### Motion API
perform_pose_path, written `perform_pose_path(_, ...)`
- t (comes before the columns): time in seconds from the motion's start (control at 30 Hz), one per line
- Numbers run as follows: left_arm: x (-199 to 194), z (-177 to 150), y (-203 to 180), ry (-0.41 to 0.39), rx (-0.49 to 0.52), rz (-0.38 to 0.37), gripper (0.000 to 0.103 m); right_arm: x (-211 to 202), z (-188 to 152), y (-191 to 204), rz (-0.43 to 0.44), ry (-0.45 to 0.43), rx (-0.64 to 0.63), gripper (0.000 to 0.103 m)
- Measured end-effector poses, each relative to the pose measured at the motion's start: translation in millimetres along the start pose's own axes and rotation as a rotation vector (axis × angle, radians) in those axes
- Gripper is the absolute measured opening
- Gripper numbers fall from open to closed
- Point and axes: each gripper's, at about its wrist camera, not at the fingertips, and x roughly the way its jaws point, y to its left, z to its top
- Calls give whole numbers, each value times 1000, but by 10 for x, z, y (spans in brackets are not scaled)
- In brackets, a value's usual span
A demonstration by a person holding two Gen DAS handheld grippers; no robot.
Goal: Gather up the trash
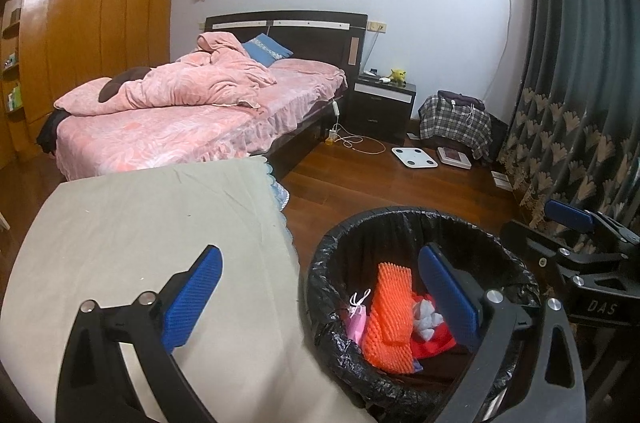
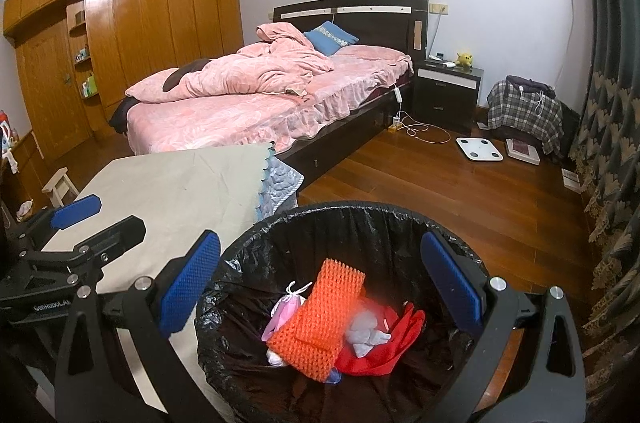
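A bin with a black liner stands on the floor beside a cloth-covered table. In it lie an orange foam net, a red bag, a white crumpled wad and a small pink pouch. My left gripper is open and empty, over the table edge and the bin's left rim. My right gripper is open and empty above the bin's mouth. The right gripper also shows in the left wrist view.
A bed with pink bedding stands behind the table. A dark nightstand, a white scale, cables and a plaid-covered heap are on the wooden floor. Dark curtains hang at right, a wardrobe at left.
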Motion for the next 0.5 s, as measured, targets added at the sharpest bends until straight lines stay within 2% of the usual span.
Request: perform_pose_path(0.5,2,-9,21,2,-3,3,97,1,3,16,1,1,-1,98)
